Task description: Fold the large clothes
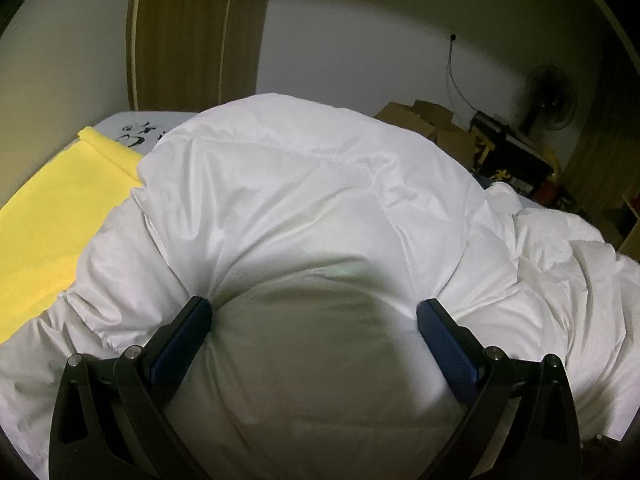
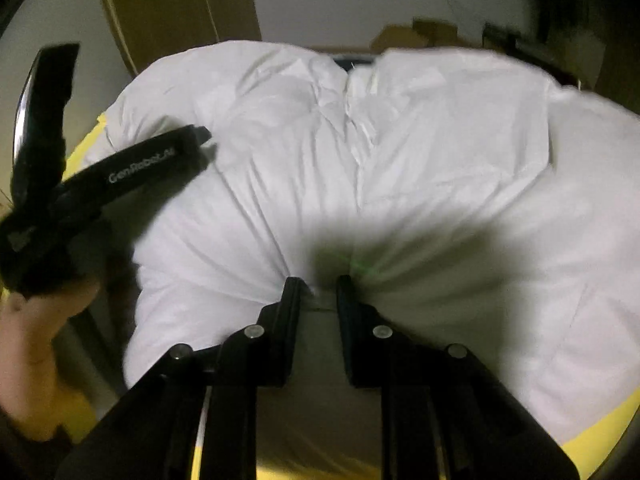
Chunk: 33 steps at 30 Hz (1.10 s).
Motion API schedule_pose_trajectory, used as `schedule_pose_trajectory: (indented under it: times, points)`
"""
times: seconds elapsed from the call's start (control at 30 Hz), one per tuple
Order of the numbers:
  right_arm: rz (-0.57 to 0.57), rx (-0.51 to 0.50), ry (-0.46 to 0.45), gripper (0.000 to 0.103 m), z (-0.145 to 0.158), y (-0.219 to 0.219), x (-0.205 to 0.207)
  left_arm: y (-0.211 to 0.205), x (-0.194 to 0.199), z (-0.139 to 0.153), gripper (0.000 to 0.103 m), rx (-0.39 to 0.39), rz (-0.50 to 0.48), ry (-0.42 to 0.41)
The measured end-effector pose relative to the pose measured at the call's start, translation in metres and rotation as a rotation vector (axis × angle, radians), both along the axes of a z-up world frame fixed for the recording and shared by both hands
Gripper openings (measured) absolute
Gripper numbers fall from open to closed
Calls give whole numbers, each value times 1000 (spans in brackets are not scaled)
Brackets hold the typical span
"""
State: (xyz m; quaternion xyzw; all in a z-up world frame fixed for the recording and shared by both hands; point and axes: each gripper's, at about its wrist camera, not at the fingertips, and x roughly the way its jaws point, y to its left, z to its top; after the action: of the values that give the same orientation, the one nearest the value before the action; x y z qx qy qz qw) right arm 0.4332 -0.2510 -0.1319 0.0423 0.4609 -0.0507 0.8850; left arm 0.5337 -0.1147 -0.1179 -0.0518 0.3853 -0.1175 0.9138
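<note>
A large puffy white garment (image 1: 312, 184) lies bunched on a yellow sheet (image 1: 52, 216). My left gripper (image 1: 314, 312) has its jaws wide apart with a thick bulge of the white fabric pressed between the blue pads (image 1: 184, 336). In the right wrist view the same white garment (image 2: 400, 152) fills the frame. My right gripper (image 2: 320, 284) is shut on a pinched fold of it, with creases fanning out from the fingertips. The left gripper's body (image 2: 120, 172), held by a hand (image 2: 36, 344), shows at the left of that view, touching the garment's left side.
The yellow sheet (image 2: 600, 440) covers a bed. A wooden door panel (image 1: 192, 28) and a white wall stand behind. Cardboard boxes (image 1: 428, 120), a dark crate (image 1: 508, 156) and a standing fan (image 1: 552, 96) sit at the far right.
</note>
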Motion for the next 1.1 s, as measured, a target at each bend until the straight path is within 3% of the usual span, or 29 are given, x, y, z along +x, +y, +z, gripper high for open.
schedule_pose_trajectory:
  times: [0.07,0.1,0.13,0.17,0.2,0.3,0.4,0.47,0.5,0.53,0.6,0.63,0.7,0.77,0.83,0.87,0.93,1.07,1.1]
  points:
    - [53,-41,-26,24,3,3,-6,5,-5,7,103,-16,-38,22]
    - [73,-13,-25,46,6,0,-9,17,-19,19,103,-71,-62,-4]
    - [88,68,-44,94,16,-10,-18,24,-28,25,103,-104,-79,-22]
    - [89,148,-81,102,27,-21,-30,39,-45,37,103,-144,-106,-46]
    - [88,173,-124,103,37,-25,-44,53,-58,46,103,-160,-113,-56]
    - [66,170,-143,103,51,-35,-50,97,-79,63,103,-184,-84,-75]
    - [12,214,-120,102,57,-40,-34,149,-86,71,103,-176,43,-45]
    - [-5,221,-118,87,57,-8,-49,175,-86,65,103,-186,104,12]
    - [-10,222,-84,60,45,0,-47,186,-86,60,103,-209,124,50]
    - [-19,233,-36,43,30,1,-41,193,-86,55,103,-225,135,76]
    - [-18,158,-38,40,5,8,-38,209,-84,40,103,-295,141,163]
    - [15,48,-67,40,1,21,-39,211,-83,34,103,-330,125,208]
    - [33,-15,-48,40,1,31,-40,208,-81,20,103,-419,58,304]
    - [13,102,-31,42,12,18,-43,199,-82,10,103,-454,18,379]
    - [6,241,-100,47,33,5,-63,193,-86,6,103,-461,6,399]
    - [24,249,-147,53,44,4,-76,191,-88,7,103,-457,10,394]
    - [53,218,-231,79,65,8,-104,188,-93,7,103,-496,4,386]
    - [104,219,-265,79,81,14,-138,179,-91,-2,103,-658,-26,450]
    - [108,232,-263,79,83,13,-143,180,-89,-4,103,-669,-22,450]
